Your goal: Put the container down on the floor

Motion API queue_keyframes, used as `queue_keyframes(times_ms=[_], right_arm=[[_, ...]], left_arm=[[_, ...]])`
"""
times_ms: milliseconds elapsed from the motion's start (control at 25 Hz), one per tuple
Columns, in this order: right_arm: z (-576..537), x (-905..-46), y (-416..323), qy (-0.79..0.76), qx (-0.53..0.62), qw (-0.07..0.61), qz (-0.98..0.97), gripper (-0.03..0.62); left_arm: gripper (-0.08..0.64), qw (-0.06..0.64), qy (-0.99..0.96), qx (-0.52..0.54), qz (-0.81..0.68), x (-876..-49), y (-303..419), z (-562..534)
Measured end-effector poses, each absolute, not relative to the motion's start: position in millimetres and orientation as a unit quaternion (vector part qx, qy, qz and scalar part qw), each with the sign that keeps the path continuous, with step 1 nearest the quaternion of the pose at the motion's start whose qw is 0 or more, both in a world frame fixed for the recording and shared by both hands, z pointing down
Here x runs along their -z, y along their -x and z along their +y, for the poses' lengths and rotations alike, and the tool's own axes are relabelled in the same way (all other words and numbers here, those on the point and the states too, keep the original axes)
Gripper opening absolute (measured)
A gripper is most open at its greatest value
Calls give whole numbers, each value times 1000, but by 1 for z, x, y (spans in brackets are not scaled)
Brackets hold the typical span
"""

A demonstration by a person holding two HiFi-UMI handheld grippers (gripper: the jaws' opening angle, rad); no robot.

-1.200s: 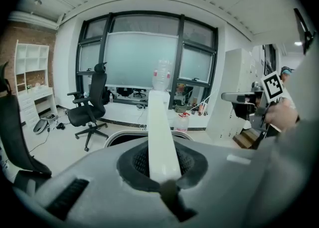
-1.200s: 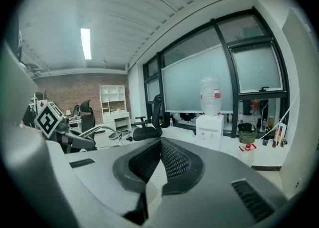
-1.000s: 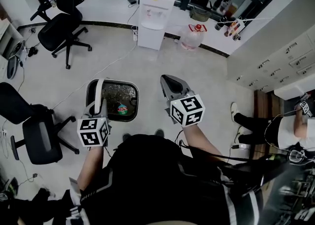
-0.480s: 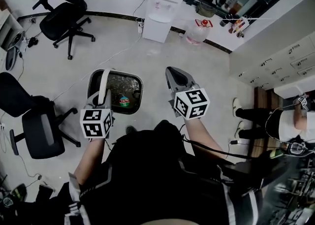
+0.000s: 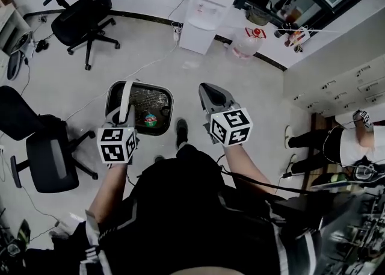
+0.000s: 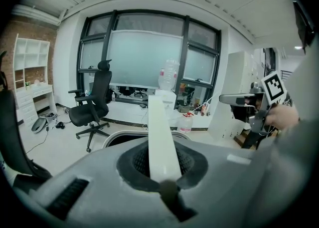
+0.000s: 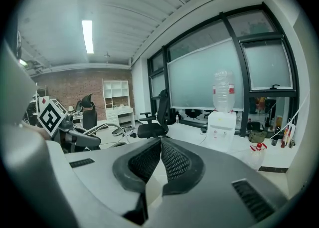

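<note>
The floor (image 5: 90, 96) fills my head view. The container (image 5: 150, 86) hangs over it at 12 o'clock from my left tool (image 5: 123, 118), and as far as I can tell it is not set down. My right tool (image 5: 207, 94) is at the container's 3 o'clock, apart from it. A small green and red thing (image 5: 150, 120) lies inside on the mesh.

Since a second ago the container has stayed in the same grip. A shoe (image 5: 180, 130) has stepped forward to its 4 o'clock.

In the left gripper view my left tool (image 6: 160, 148) is clenched on the container's white handle (image 6: 160, 132), which runs straight out between the pads. In the right gripper view my right tool (image 7: 159, 141) is clenched too, tips together with nothing between them.
</note>
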State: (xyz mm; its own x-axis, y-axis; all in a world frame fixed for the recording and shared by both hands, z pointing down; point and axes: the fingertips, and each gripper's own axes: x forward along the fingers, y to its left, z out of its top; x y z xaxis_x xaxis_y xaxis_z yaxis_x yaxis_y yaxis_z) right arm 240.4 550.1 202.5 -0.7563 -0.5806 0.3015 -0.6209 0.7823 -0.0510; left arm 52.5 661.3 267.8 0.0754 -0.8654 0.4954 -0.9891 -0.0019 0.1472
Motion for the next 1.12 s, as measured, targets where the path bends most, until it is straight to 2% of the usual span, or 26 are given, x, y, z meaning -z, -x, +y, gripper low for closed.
queue_keyframes(times_ms=[520, 1120], right_arm=[[426, -205, -224, -304, -66, 133, -941, 9], [314, -207, -238, -286, -84, 125, -946, 9]], left_arm=[[9, 248, -670, -153, -682, -267, -28, 555], [9, 249, -660, -157, -691, -255, -41, 446]])
